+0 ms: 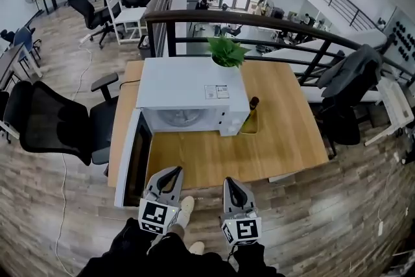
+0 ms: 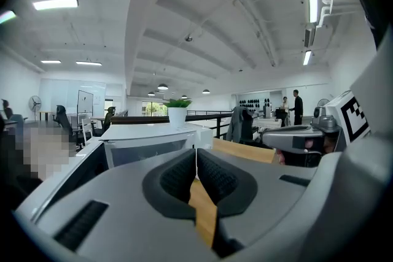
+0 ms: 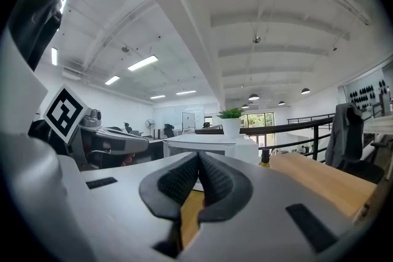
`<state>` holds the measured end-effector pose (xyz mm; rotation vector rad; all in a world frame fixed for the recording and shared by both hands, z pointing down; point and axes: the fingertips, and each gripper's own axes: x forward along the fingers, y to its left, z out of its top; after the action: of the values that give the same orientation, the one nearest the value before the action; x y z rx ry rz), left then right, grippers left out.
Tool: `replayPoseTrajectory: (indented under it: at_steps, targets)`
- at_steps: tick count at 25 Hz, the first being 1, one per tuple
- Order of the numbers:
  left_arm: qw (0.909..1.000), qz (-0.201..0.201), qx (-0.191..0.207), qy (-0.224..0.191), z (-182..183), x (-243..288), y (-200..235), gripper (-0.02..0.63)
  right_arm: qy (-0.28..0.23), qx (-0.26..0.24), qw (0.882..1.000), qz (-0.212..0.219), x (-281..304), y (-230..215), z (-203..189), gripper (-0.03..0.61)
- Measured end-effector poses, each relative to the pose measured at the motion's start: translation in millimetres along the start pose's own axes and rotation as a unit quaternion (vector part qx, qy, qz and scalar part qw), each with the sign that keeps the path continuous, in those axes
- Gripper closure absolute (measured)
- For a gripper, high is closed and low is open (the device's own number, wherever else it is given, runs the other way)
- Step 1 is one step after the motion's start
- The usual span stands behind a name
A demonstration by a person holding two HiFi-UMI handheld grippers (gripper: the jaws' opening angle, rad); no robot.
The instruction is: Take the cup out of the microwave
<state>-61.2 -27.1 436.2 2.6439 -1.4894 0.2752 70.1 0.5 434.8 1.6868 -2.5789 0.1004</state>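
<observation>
White microwave (image 1: 191, 93), light wooden table (image 1: 285, 133), green plant (image 1: 227, 50)

Wooden table (image 1: 259, 152) carrying a white microwave (image 1: 188, 91), as I see it from above

From my head view the microwave sits on the table's far left part, its door (image 1: 133, 159) swung wide open along the left edge. A small dark-capped bottle (image 1: 252, 112) stands on the tabletop just beside the microwave's right front corner. A potted plant (image 1: 227, 50) shows at the microwave's far edge; I cannot tell whether it rests on the table or on the microwave. The near half of the tabletop is bare wood
</observation>
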Motion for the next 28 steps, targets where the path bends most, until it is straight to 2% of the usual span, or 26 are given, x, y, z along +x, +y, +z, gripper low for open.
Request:
replayPoseTrajectory:
  at_steps: [12,24,28]
  targets:
    - [0.9993,0.004,-0.027,0.026,-21,106,70,0.586,0.043,0.025,0.999,-0.006,110,-37,-29,0.564]
    - [0.9962,0.03,-0.057,0.059,-65,167,119,0.586,0.086,0.038,0.995,0.013,184,-54,-82,0.564]
    - [0.9953,0.045,-0.054,0.067,-80,185,134,0.586,0.099,0.046,0.994,0.02,200,-56,-93,0.565]
